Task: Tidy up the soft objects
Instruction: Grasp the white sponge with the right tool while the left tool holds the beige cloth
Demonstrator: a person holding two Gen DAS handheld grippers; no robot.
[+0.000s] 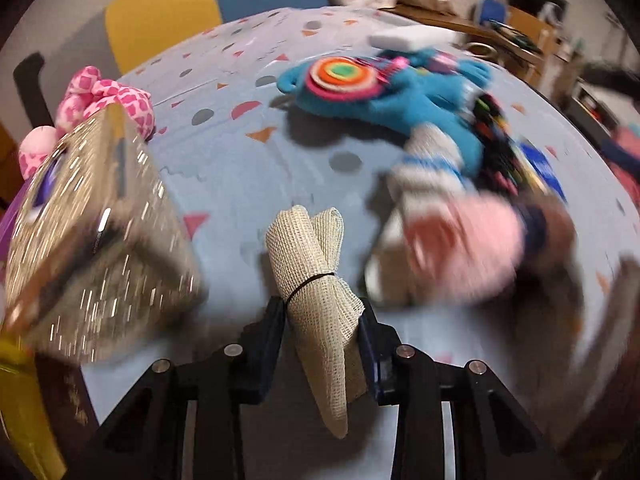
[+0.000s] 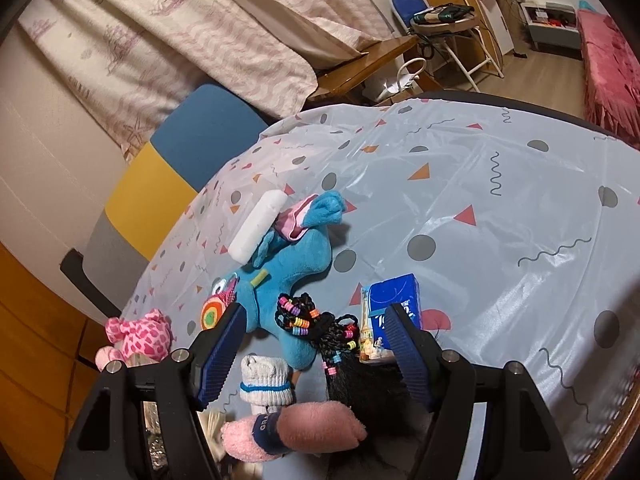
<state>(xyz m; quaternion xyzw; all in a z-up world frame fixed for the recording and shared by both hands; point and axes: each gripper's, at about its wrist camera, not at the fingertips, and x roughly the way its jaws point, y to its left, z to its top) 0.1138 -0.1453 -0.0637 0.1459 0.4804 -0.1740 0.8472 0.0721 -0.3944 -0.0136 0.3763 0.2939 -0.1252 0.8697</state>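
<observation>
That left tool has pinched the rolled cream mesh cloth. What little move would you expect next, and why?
Probably a short carry toward the glittery gold box on the left, then a release. The left gripper is shut on the rolled cream mesh cloth tied with a black band, lifted clear of the blue patterned tablecloth, and the box sits close beside it. That's a guess.

The right hand-held gripper (image 2: 314, 354) hangs with jaws apart over a blue plush toy (image 2: 286, 276) and beaded black braids (image 2: 320, 330).
</observation>
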